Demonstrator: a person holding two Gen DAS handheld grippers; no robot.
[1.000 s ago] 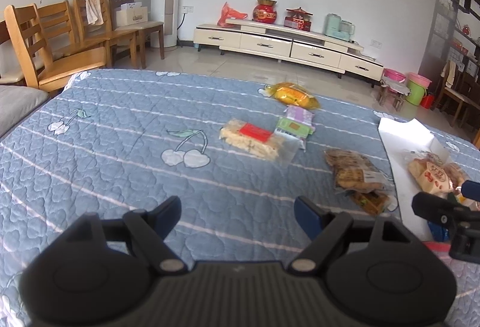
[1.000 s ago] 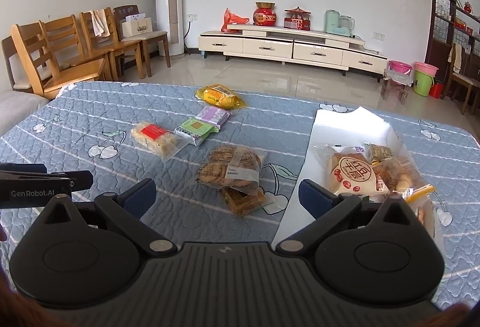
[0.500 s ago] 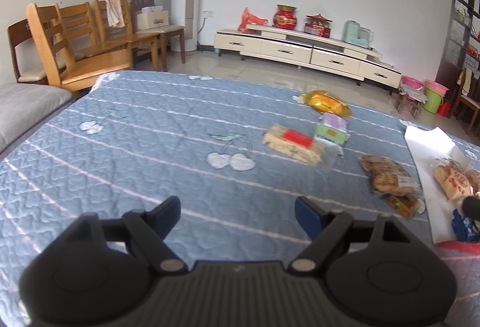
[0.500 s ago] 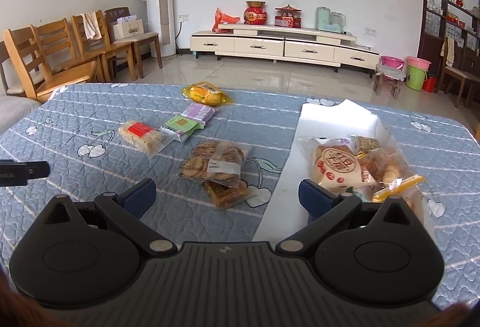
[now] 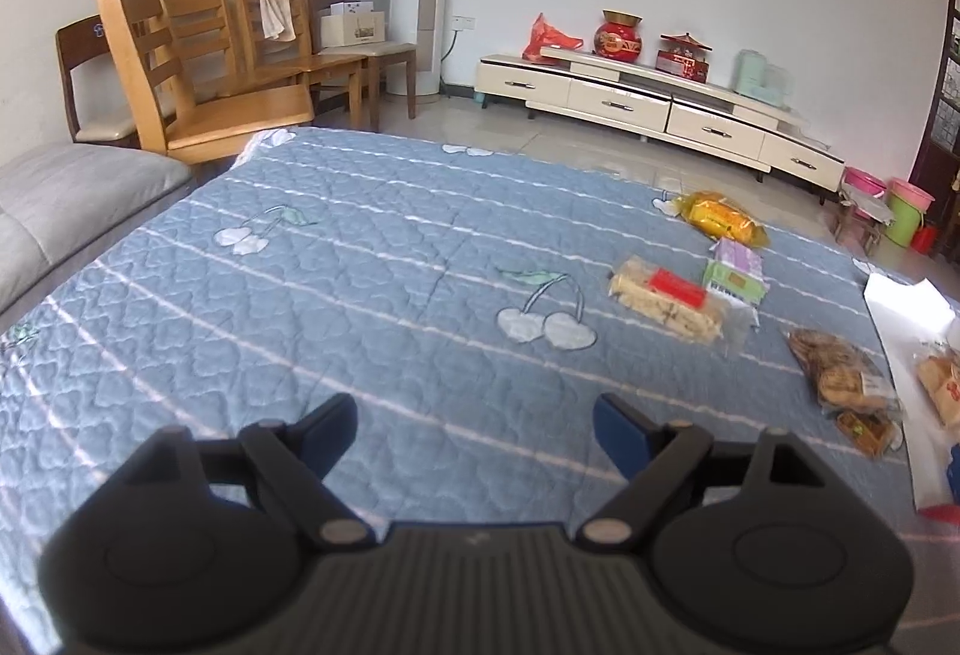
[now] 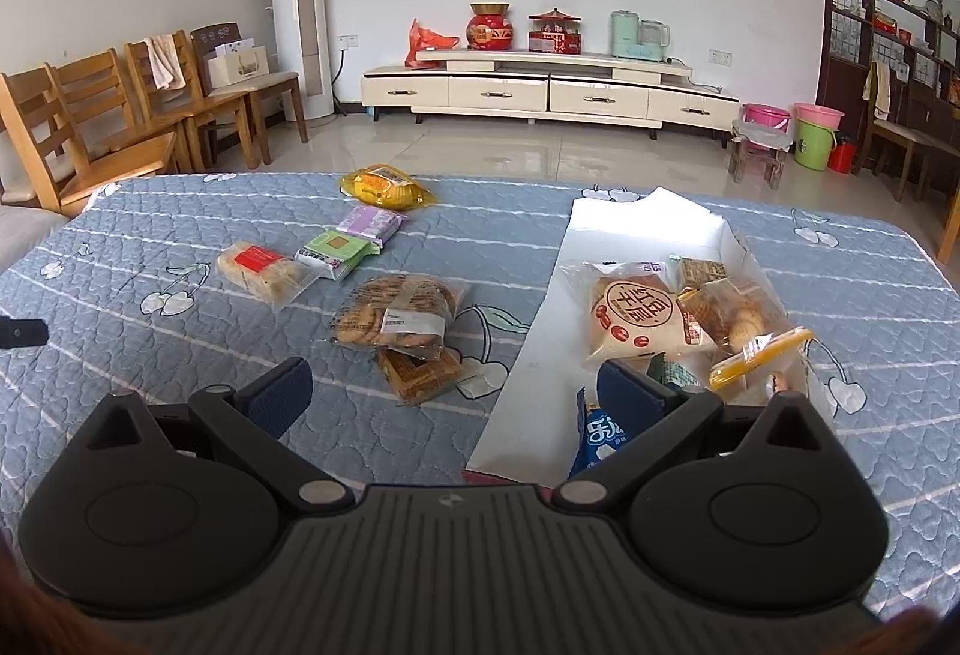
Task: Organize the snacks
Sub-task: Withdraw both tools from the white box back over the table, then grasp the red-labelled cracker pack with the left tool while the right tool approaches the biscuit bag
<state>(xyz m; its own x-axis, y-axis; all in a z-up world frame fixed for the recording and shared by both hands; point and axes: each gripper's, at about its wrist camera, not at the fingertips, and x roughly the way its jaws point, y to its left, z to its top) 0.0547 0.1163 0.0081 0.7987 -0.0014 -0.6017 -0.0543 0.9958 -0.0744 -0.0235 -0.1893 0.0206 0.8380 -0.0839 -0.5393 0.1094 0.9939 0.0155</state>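
Note:
Loose snacks lie on the blue quilted table: a yellow packet (image 6: 384,188), a purple packet (image 6: 372,223), a green packet (image 6: 335,250), a red-labelled cracker pack (image 6: 261,268), a clear cookie bag (image 6: 399,317) and a small brown pack (image 6: 420,374). A white box (image 6: 540,355) on the right holds several snacks, among them a red-bean bun bag (image 6: 639,316). My right gripper (image 6: 456,391) is open and empty, above the table between the cookie bag and the box. My left gripper (image 5: 474,430) is open and empty over bare quilt, left of the cracker pack (image 5: 666,299).
Wooden chairs (image 5: 198,72) stand past the table's far left edge, a grey cushion (image 5: 66,199) at the left. A TV cabinet (image 6: 546,90) lines the far wall. Pink and green buckets (image 6: 810,126) stand at the right.
My left gripper has swung to the left, so the snacks and box sit farther right in its view. My right gripper has pulled back and risen a little. Both stay open.

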